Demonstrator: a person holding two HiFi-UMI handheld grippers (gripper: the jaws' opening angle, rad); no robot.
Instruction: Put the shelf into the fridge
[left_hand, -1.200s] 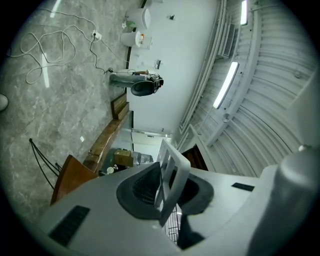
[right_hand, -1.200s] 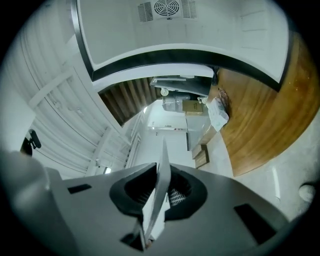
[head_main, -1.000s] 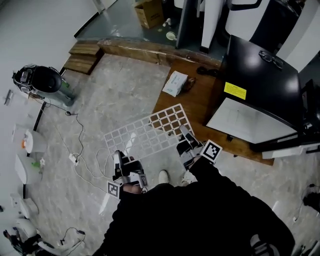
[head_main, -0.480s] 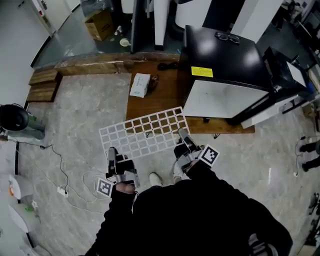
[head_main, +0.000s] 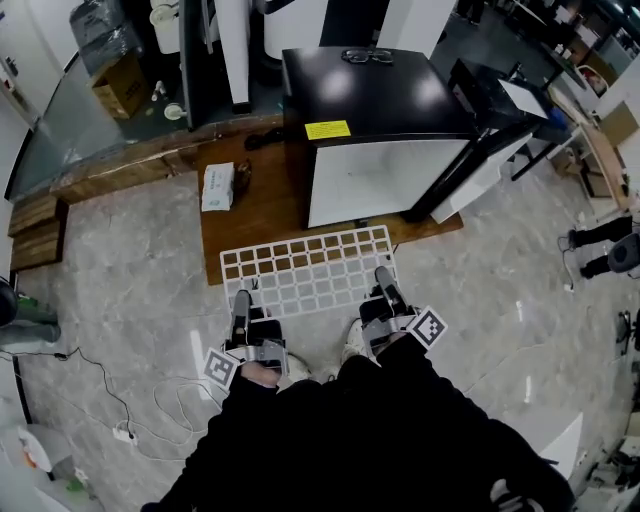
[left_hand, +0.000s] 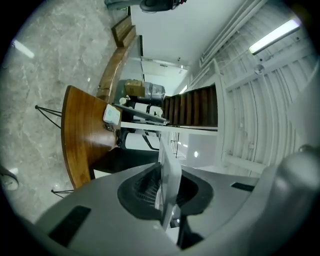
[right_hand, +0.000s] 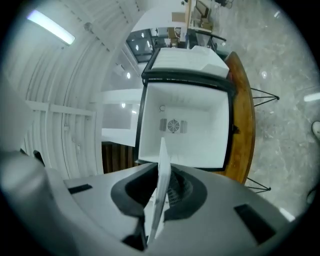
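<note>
**Shelf (head_main: 308, 272) held flat before the open fridge (head_main: 400, 100)**

The fridge is a small black cabinet standing on a low wooden platform (head_main: 250, 215). Its door (head_main: 478, 185) is swung wide to the right. The right gripper view looks straight into the compartment, which has plain white walls and a small round fan grille (right_hand: 173, 125) in the middle of the back wall. A pair of glasses (head_main: 368, 56) lies on the black top. Left of the fridge, a white packet (head_main: 218, 187) rests on the platform. Further back on the left stands a cardboard box (head_main: 120, 85) with its flaps up. Its contents are too small to make out.

The shelf is a white rectangular grid of square openings. It is outside the fridge, carried roughly level above the floor in front of the person. Seen from the head view, its far long edge overlaps the near edge of the platform, and grey marbled tile shows through the nearer openings.

The left gripper (head_main: 241, 300) is clenched on the near long edge close to the left corner. The right gripper (head_main: 383, 276) is clenched on the same edge close to the right corner. In each gripper view the shelf appears edge-on as a thin white blade pinched between the dark pads.
</note>
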